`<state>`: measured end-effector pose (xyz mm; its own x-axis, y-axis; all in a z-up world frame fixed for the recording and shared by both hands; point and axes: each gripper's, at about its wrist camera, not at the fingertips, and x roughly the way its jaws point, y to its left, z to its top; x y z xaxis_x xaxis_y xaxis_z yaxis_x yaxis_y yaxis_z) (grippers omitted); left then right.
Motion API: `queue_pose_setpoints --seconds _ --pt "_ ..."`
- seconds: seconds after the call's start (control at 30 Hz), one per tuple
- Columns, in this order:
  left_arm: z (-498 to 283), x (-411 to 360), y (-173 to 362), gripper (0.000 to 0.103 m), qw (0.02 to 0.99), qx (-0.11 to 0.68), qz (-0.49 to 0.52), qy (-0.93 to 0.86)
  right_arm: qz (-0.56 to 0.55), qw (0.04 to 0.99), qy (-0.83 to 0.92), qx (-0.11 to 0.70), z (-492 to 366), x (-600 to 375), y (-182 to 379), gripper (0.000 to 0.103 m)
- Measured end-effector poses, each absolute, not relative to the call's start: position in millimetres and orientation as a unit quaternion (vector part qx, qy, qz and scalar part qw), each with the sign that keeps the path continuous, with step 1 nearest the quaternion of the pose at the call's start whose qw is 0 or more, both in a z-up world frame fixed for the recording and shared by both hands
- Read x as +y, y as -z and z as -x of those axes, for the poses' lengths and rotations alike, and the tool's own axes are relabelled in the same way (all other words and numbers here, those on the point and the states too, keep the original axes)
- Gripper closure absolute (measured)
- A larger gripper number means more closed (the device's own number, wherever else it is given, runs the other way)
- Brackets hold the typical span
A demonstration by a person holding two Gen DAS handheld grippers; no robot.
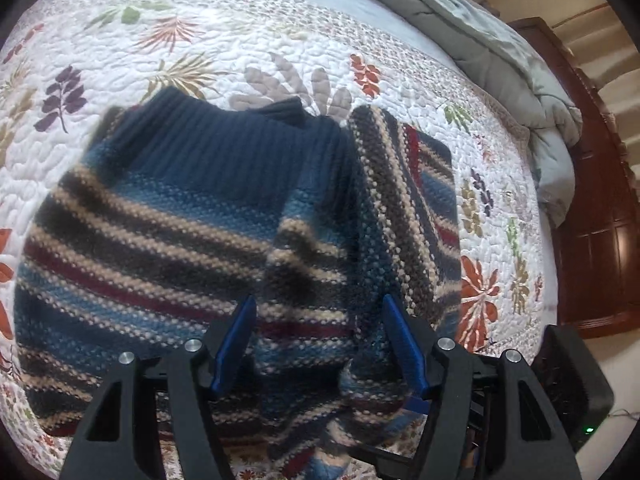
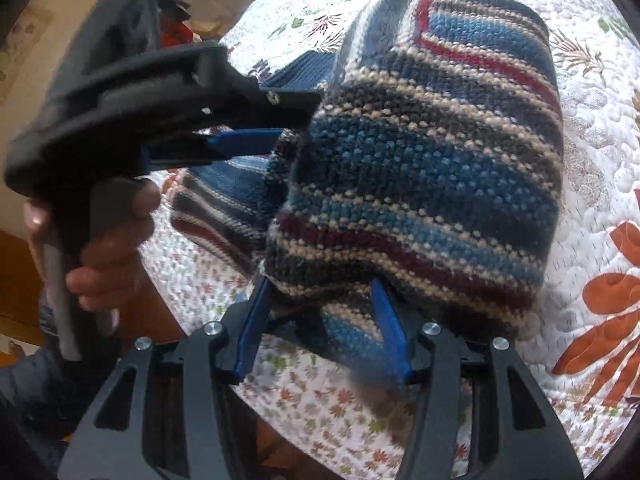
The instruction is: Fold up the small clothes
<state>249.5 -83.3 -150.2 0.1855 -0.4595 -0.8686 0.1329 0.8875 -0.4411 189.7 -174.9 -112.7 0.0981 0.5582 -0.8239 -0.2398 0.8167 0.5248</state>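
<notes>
Knitted wool in navy, blue, cream and dark-red stripes makes up the small sweater [image 1: 192, 216], which is lying on a white quilted bedspread printed with coloured leaves [image 1: 224, 32]. Its ribbed navy collar [image 1: 216, 148] is pointing toward the far side of the bed. In the left wrist view the right part of the garment is lying doubled over the body as a thick striped flap [image 1: 404, 208], and a sleeve is trailing off the near edge.

The left gripper [image 1: 318, 340], black with blue finger pads [image 1: 236, 344], is sitting low over the near hem with its jaws standing roughly half apart. Bunched knit is lying in the gap between the pads, but whether they are pressing on it is not clear. In the right wrist view the same tool is appearing at the left, held by a person's hand [image 2: 108, 248] around its grey handle, its blue pad reaching to the edge of the folded cloth.

The right gripper [image 2: 320, 320] is also standing part open, and a thick fold of the striped knit [image 2: 420, 184] is bulging between and over its blue fingers [image 2: 388, 332]; the cloth is blurred there, so a firm pinch cannot be confirmed.

Beyond the bedspread, a rumpled grey-green duvet [image 1: 480, 40] is lying at the far right beside a dark wooden bed frame [image 1: 600, 220].
</notes>
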Motion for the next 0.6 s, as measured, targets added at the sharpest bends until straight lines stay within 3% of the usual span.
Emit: queue_pose_setpoints --seconds 0.27,0.6 --pt "-244.6 -62.8 146.9 0.038 0.747 0.587 0.216 0.227 -0.121 0.729 -0.267 0.618 -188.6 -168.0 119.5 0.050" --pt "-253.6 -108.8 152.4 0.036 0.751 0.600 0.114 0.253 -0.121 0.727 -0.266 0.622 -191.1 -166.3 122.7 0.050"
